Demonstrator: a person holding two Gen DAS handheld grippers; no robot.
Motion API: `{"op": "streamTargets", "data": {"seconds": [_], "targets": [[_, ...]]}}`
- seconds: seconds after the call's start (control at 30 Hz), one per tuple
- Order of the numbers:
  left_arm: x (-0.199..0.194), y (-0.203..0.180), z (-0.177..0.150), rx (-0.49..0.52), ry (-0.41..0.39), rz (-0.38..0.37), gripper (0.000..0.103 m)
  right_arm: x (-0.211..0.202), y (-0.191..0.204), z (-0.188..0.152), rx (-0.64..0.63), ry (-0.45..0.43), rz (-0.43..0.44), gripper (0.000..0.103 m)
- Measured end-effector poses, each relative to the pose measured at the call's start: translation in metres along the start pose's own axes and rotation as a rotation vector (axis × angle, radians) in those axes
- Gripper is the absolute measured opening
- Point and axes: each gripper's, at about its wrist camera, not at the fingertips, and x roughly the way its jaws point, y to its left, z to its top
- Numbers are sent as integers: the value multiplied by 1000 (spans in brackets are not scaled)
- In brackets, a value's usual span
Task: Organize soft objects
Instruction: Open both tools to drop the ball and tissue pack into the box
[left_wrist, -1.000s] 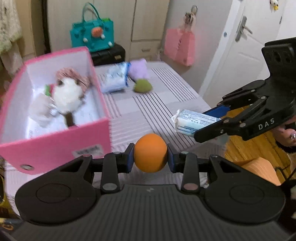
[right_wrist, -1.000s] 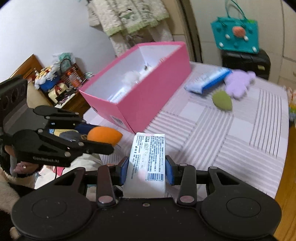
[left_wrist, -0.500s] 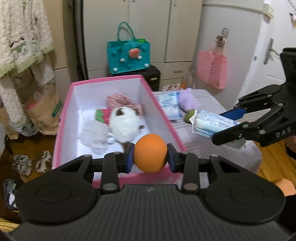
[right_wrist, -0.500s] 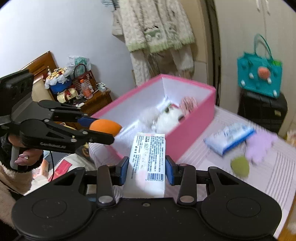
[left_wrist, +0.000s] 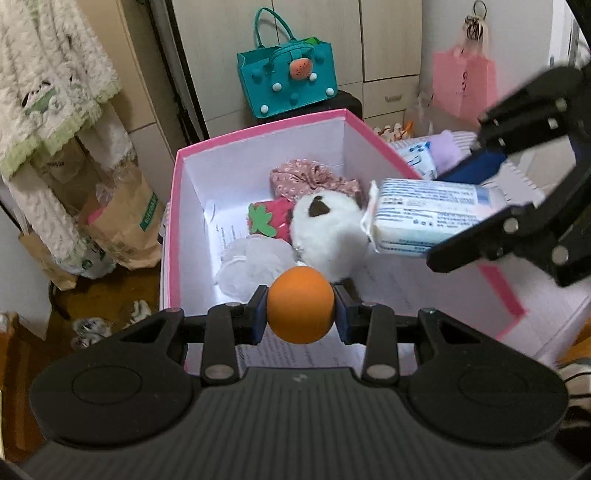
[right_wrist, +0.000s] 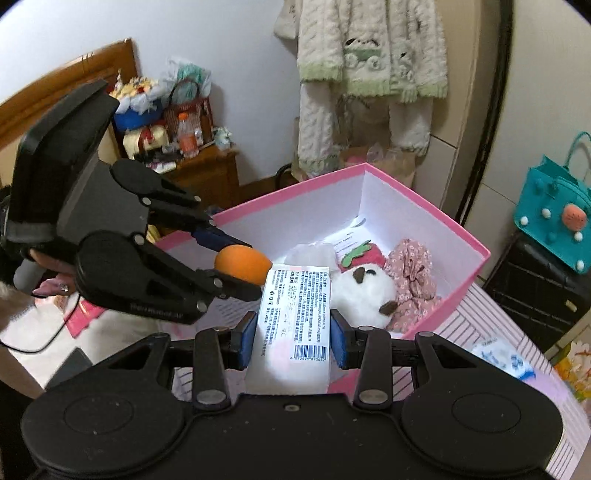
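Both hands have swung across from the striped tabletop since a second ago, so the pink box (left_wrist: 258, 146) now fills the view under my tongs where before it sat off to one side. Its open top faces me, with white walls inside and a printed sheet on the floor. Already in it lie a white plush (left_wrist: 327, 230), a floral cloth (left_wrist: 308, 177) behind that, a strawberry toy (left_wrist: 267, 218) and a pale grey puff (left_wrist: 255, 264).

My right tongs (right_wrist: 293, 332) are clamped narrow on the tissue pack (right_wrist: 291, 325), which hangs over the box's near right corner, just above the plush. My left tongs (left_wrist: 301, 306) pinch the orange ball (left_wrist: 301, 304) between the blue pads, and it hovers over the near end of the box, in front of the puff.

I judge this the carrying step, all but done: both things are above the opening, neither let go. Next I need to lower each a little into the free floor near the front wall, then open, one hand at a time so the tongs don't knock together. A second tissue pack (left_wrist: 417, 157) and a purple toy (left_wrist: 447, 153) wait on the tabletop beyond the box.
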Motion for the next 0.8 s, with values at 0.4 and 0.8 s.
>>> {"op": "streamTargets", "data": {"seconds": [0.4, 0.8], "targets": [[33, -2, 5, 132, 39, 18, 36, 60, -1, 15, -154, 201, 29, 46], [44, 1, 8, 132, 86, 43, 39, 90, 6, 14, -237, 269, 1, 46]]}}
